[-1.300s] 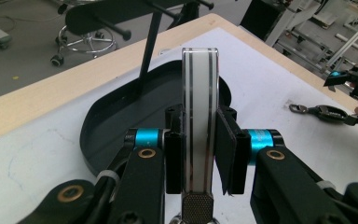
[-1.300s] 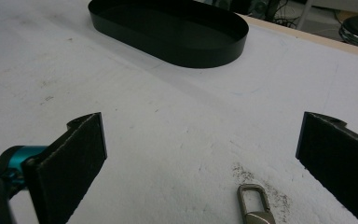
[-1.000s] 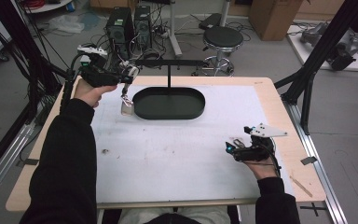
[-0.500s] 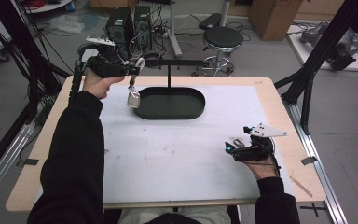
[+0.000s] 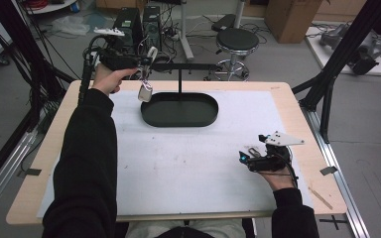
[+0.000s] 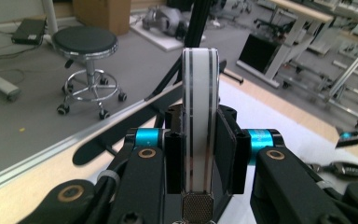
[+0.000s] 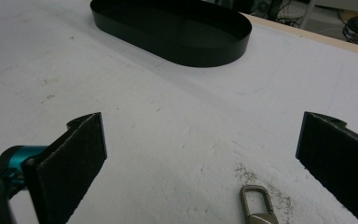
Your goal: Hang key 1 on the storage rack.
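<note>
My left gripper (image 5: 146, 60) is raised over the table's far left corner. It is shut on a white strap (image 6: 200, 116) with two dark stripes. In the high view the strap (image 5: 151, 51) loops up from the jaws and a metal fitting (image 5: 145, 92) dangles below, just left of the black oval tray (image 5: 179, 109). A black T-shaped stand rises from the tray, and its crossbar (image 5: 193, 66) starts close to the right of the strap. My right gripper (image 5: 245, 157) rests on the white mat at the near right, jaws wide open (image 7: 200, 154). A small metal clasp (image 7: 256, 205) lies between them.
A white mat (image 5: 188, 163) covers most of the wooden table (image 5: 305, 124). Beyond the far edge stand a round stool (image 5: 238, 40) and computer cases (image 5: 129, 22). Black frame struts (image 5: 335, 74) rise at the right side.
My left hand has carried the strap and its hanging fitting up and to the right, from beside the tray's left end toward the crossbar. The right hand has stayed put.
</note>
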